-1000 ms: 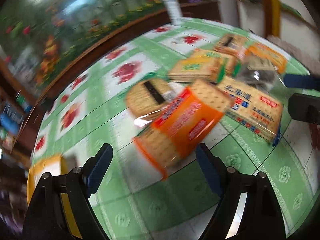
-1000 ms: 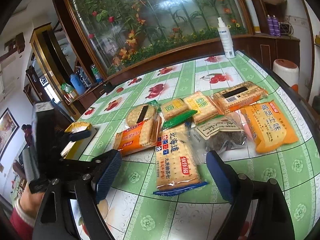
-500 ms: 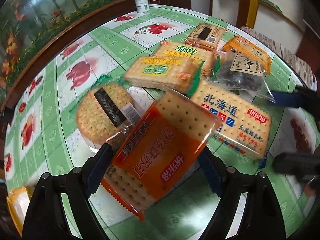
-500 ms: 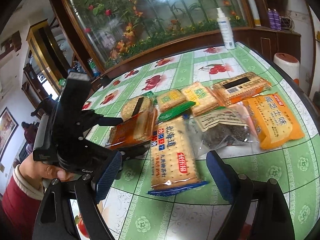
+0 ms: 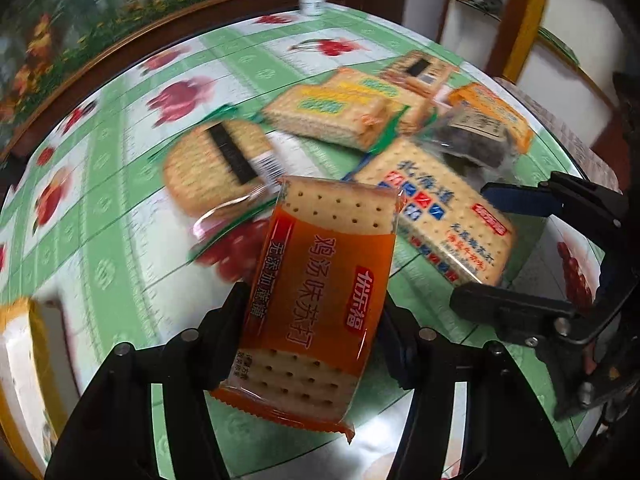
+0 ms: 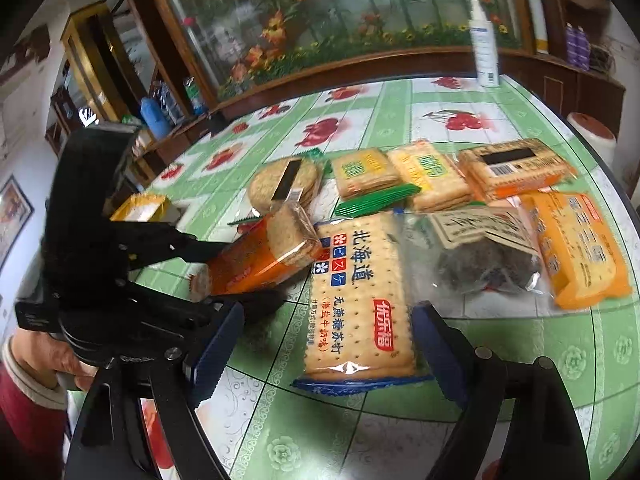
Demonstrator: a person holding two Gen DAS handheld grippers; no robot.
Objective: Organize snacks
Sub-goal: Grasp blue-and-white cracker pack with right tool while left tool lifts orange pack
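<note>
An orange cracker pack (image 5: 320, 300) sits between the fingers of my left gripper (image 5: 314, 308), whose jaws are closing and press on its two long sides. In the right wrist view the same orange pack (image 6: 256, 264) is tilted up off the table in the left gripper (image 6: 240, 276). A blue-trimmed cracker pack (image 6: 360, 292) lies flat between the fingers of my right gripper (image 6: 326, 340). Its jaws are closing but stand clear of the pack. The left wrist view shows the right gripper (image 5: 508, 252) over that blue pack (image 5: 440, 220).
On the green flowered table (image 6: 520, 360) lie a round cracker pack (image 6: 284, 184), two yellow-green packs (image 6: 364, 170), a barcode pack (image 6: 516, 168), a dark dried-fruit bag (image 6: 484, 264) and a yellow-orange pack (image 6: 576, 252). A white bottle (image 6: 484, 48) stands at the back. A yellow box (image 6: 140, 206) is at the left.
The left jaws have closed in on the orange pack, and its far end has come up off the table. The right gripper has come down closer around the blue-trimmed pack.
</note>
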